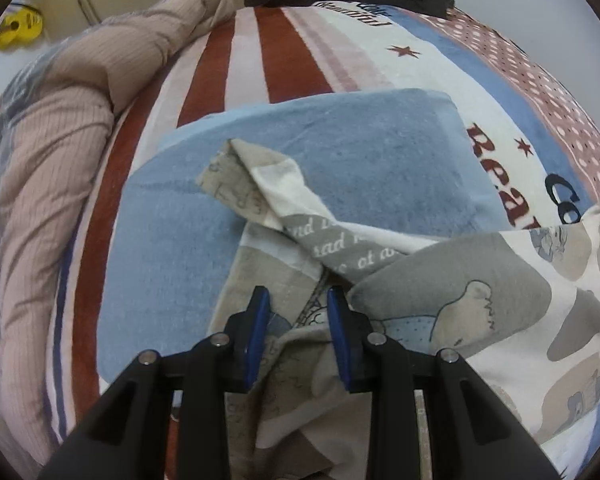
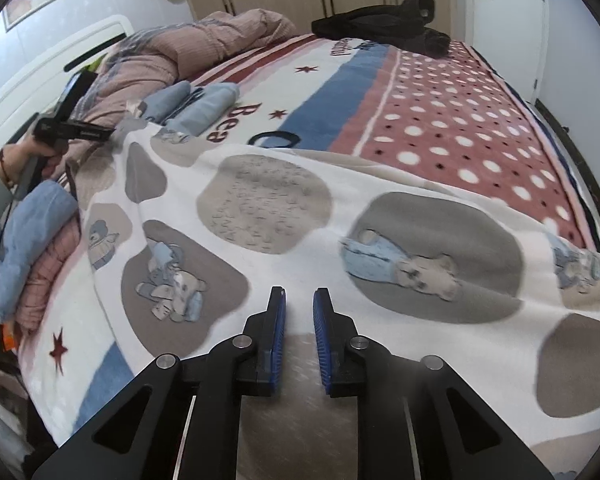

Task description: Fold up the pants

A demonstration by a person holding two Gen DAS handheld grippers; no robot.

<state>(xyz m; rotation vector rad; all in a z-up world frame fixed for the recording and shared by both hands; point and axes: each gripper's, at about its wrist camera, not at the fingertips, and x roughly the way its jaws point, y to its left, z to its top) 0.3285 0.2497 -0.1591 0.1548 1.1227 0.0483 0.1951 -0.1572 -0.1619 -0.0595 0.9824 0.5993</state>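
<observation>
While fleecy bear-print pants [image 2: 284, 216] lie spread, left claw [image 1: 298, 294] pinches bunched fabric; right claw [image 2: 299, 295] released.

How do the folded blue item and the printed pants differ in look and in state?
The folded blue item is plain, with no print; the printed pants are white with grey patches and bear pictures. The blue item lies as a compact folded block; the pants lie spread out, one end draped over the blue item. Both rest on the blanket.
</observation>
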